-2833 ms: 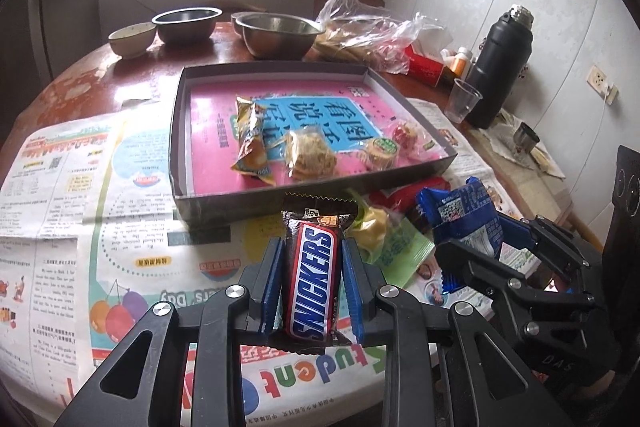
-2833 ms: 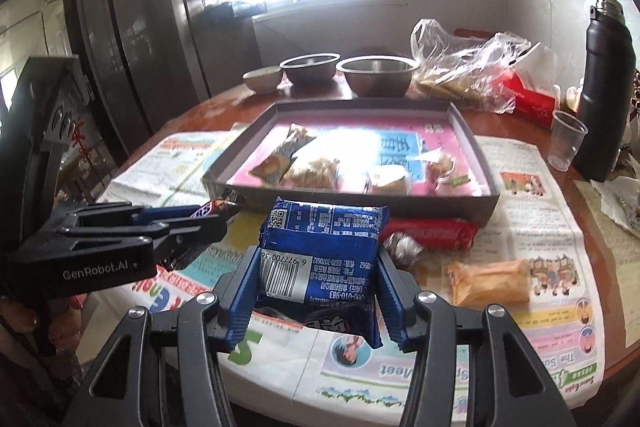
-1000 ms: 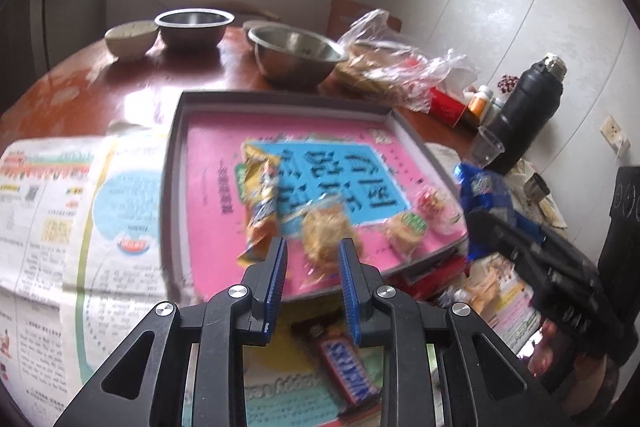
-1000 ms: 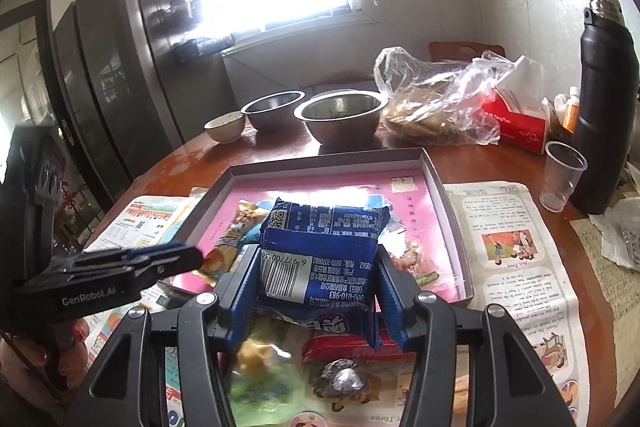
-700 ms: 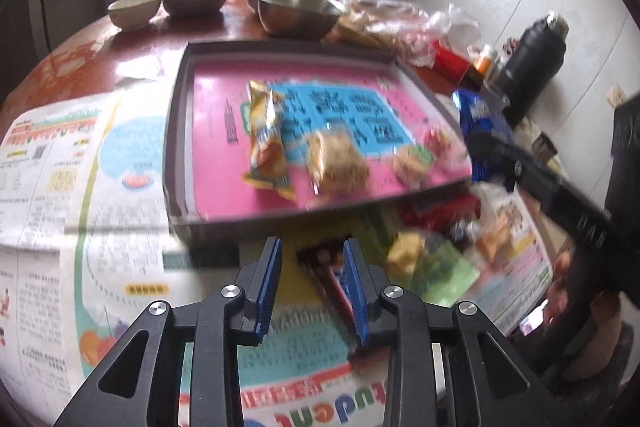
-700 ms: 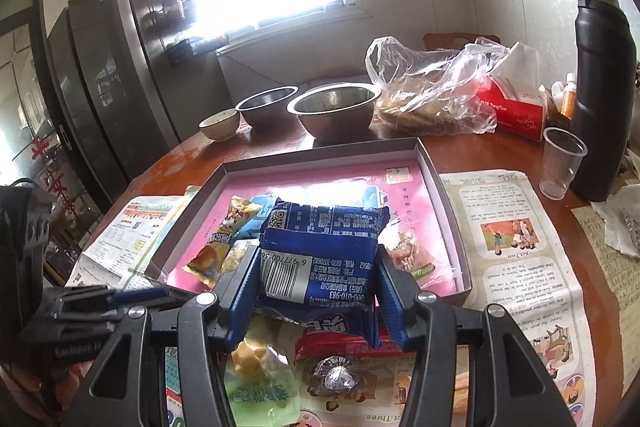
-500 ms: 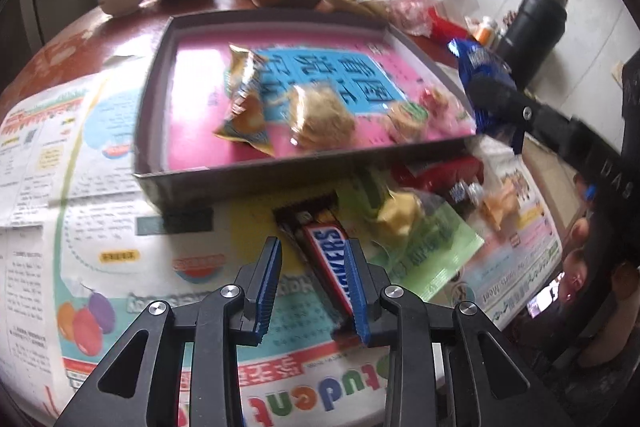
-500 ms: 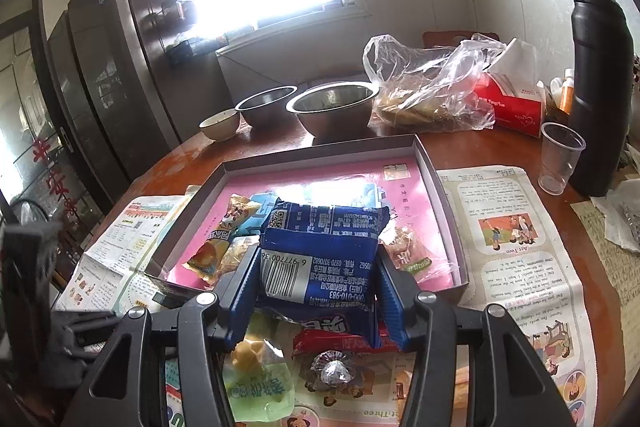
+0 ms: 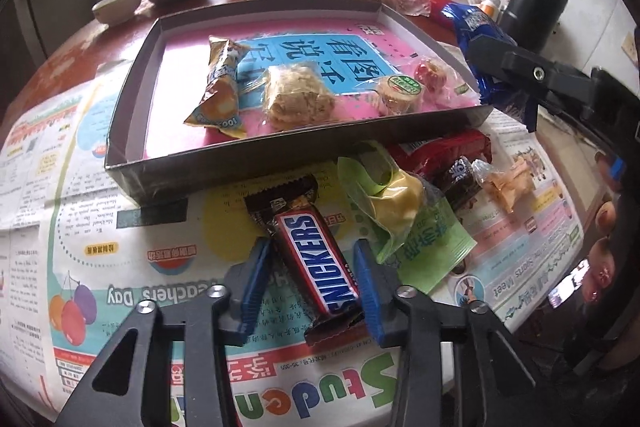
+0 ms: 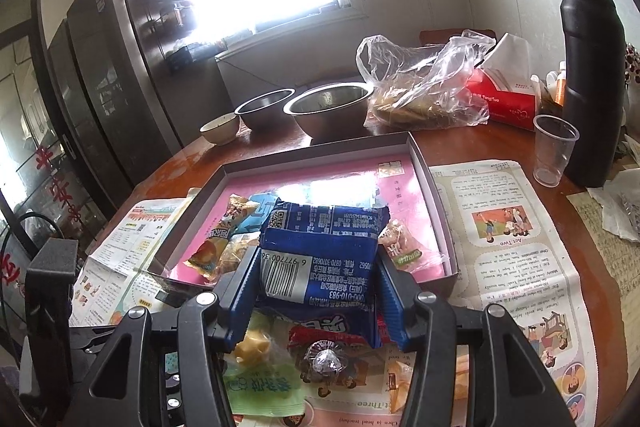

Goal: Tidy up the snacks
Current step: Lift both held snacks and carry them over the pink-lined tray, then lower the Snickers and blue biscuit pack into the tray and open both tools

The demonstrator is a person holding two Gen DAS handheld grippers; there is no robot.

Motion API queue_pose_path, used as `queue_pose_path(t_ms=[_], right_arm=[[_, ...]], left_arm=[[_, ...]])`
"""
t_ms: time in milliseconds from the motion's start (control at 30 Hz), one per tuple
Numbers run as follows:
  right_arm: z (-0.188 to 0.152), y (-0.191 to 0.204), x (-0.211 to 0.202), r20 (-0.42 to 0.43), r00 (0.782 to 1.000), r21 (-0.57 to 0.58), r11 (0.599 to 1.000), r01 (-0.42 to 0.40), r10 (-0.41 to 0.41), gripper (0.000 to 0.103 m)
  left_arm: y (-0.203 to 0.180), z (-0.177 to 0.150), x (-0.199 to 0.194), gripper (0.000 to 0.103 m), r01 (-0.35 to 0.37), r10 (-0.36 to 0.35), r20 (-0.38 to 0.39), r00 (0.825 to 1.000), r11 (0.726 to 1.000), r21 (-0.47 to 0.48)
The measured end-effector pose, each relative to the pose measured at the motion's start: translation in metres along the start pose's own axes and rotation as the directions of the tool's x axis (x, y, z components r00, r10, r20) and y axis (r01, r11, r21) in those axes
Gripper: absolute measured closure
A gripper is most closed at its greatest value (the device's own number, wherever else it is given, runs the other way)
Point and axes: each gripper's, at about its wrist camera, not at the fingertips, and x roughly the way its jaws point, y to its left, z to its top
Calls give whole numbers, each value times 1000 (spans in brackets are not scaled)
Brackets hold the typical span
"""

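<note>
1. Down low, our left gripper (image 9: 310, 279) straddles the Snickers bar (image 9: 316, 263), which lies askew on the newspaper (image 9: 120, 267) just in front of the tray (image 9: 280, 163). Its jaws have just been opening; the bar sits between the blue pads (image 9: 256, 279) with a gap on the left side, and we cannot tell whether the right pad touches the wrapper.
2. Our right gripper (image 10: 318, 281) is clamped on the blue snack packet (image 10: 320, 255), pads pressed to both edges, barcode facing us, held above the tray's near edge.
3. Inside the tray we see an orange packet (image 9: 218, 91), a crumbly cake in clear wrap (image 9: 298, 97), a small round pastry (image 9: 398, 93) and a red sweet (image 9: 430, 77), all on the pink and blue lining.
4. Loose on the newspaper in front of the tray lie a green packet with a yellow piece (image 9: 404, 223), a red wrapper (image 9: 440, 151), a foil-wrapped sweet (image 10: 324, 359) and an orange snack (image 9: 508, 187).
5. Behind the tray stand two steel bowls (image 10: 330, 107), a small ceramic bowl (image 10: 220, 129), a plastic bag (image 10: 424, 83), a tissue box (image 10: 504, 95), a clear cup (image 10: 554, 149) and a black flask (image 10: 592, 75).
</note>
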Motion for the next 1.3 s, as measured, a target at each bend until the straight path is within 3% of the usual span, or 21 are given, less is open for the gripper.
queue_pose_path(t_ms=[67,500,700,1300], right_arm=[[0,0,0,0,1000,2,1000,-4,4,49],[4,-2,7,-4,1000,-3,1000,3,-3,50],[10,-2,18,-12,1000,-10,1000,8,-8,50],[19,-21,53,-62,997,25,999,44,-42,50]], left_arm=[[-1,0,0,74,22,-22,2,1000,1000,5],[13,21,-27,74,64,-62,94,994,998,-17],[21,43,-36,75,50,-46,150,988,998,-25],[42,93,-1,75,45,-30,164,986,995,-87]])
